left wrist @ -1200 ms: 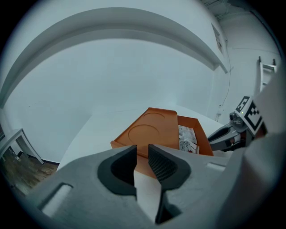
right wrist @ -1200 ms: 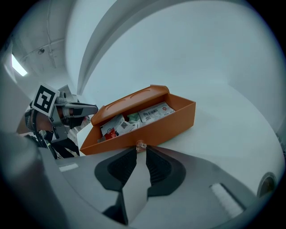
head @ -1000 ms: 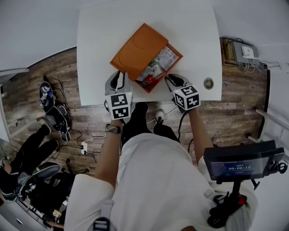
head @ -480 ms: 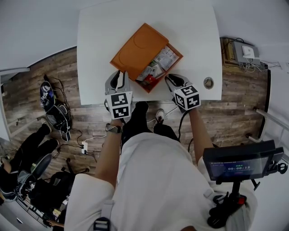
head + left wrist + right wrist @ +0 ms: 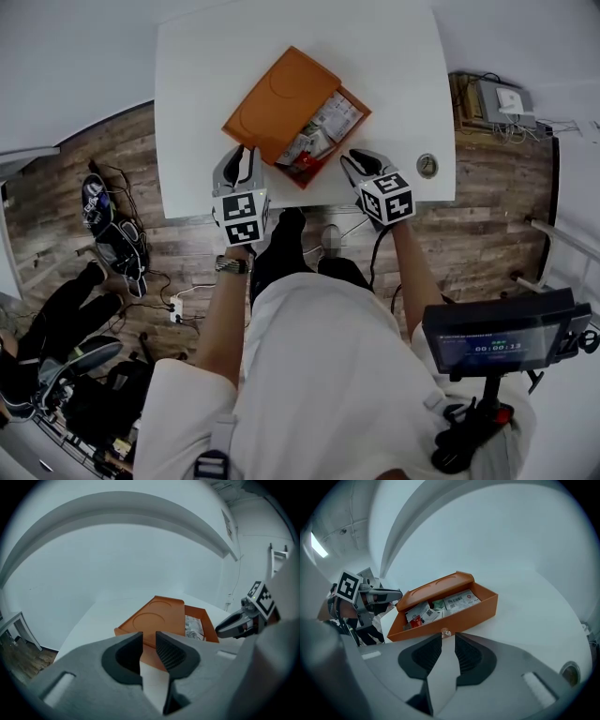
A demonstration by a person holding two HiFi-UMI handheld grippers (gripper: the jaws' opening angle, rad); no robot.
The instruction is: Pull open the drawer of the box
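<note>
An orange box (image 5: 279,101) lies slantwise on the white table (image 5: 394,56). Its drawer (image 5: 323,141) stands pulled out toward the right, with several packets inside. A small clear knob (image 5: 446,632) sits on the drawer's front wall. My right gripper (image 5: 448,639) has just been opening; the knob is at its fingertips, untouched by the pads. In the head view the right gripper (image 5: 354,159) is beside the drawer's near end. My left gripper (image 5: 242,155) is open at the box's near-left corner, with nothing between its fingers (image 5: 166,646).
A round metal grommet (image 5: 427,166) is set into the table close to its front edge, right of the right gripper. Below that edge are wooden floor, cables and bags (image 5: 112,244) at the left, and a screen on a stand (image 5: 497,337) at the right.
The whole head view has shifted a little. Box, drawer and both grippers keep their places relative to one another.
</note>
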